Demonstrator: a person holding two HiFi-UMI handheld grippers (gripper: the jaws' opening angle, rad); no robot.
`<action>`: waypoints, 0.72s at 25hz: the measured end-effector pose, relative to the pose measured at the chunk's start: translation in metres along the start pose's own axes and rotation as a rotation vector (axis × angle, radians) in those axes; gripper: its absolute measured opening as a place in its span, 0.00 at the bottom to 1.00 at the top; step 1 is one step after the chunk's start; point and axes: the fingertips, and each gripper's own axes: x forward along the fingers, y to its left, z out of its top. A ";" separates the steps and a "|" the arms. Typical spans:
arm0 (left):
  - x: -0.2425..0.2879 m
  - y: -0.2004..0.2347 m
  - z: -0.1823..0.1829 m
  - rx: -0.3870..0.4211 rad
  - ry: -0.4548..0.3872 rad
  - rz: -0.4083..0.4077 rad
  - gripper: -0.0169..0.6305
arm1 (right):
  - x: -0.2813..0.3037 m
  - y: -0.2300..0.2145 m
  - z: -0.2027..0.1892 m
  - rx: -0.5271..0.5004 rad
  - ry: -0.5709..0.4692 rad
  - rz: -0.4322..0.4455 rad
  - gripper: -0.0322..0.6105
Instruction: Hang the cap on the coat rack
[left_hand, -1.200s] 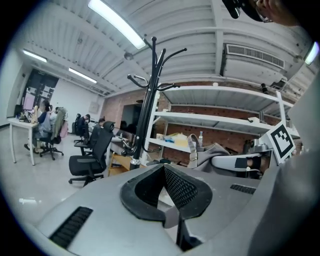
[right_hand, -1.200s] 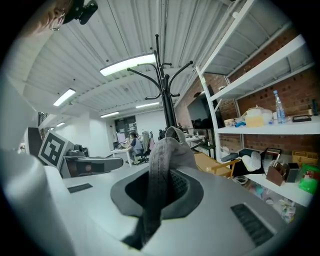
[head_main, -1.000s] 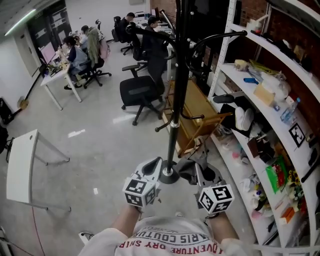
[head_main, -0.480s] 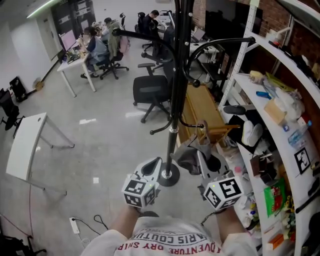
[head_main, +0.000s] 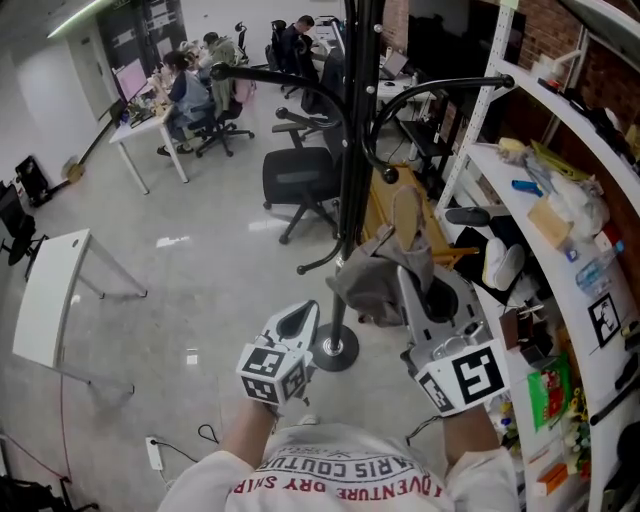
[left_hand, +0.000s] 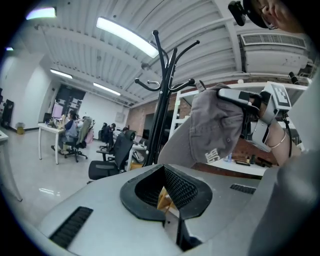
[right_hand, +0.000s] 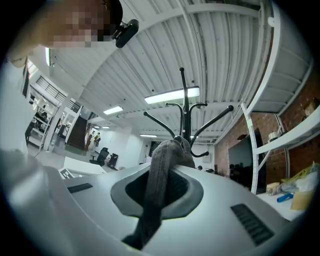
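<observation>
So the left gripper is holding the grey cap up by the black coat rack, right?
No, it is the right gripper that is holding the grey cap up by the black coat rack; the left gripper holds nothing. The right gripper view shows the cap pinched between its jaws.

The right gripper (head_main: 408, 285) is higher now. It has gone up from down by the round foot (head_main: 335, 350) of the coat rack (head_main: 350, 150). It carries the cap (head_main: 372, 285) up with it. The cap was low down by the foot. Now it sits beside the middle of the pole, with its brim sticking up. The left gripper (head_main: 299, 322) has slid a little to the left, and the cap is now well above it.
</observation>
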 end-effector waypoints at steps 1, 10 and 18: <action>0.001 0.001 0.003 0.000 -0.002 -0.005 0.04 | 0.003 0.001 0.006 -0.011 -0.011 0.000 0.08; 0.008 0.021 0.018 0.006 -0.026 -0.008 0.04 | 0.032 0.004 0.033 -0.088 -0.062 0.012 0.08; 0.006 0.041 0.013 -0.017 -0.020 0.018 0.04 | 0.065 -0.016 0.003 -0.063 0.012 -0.016 0.08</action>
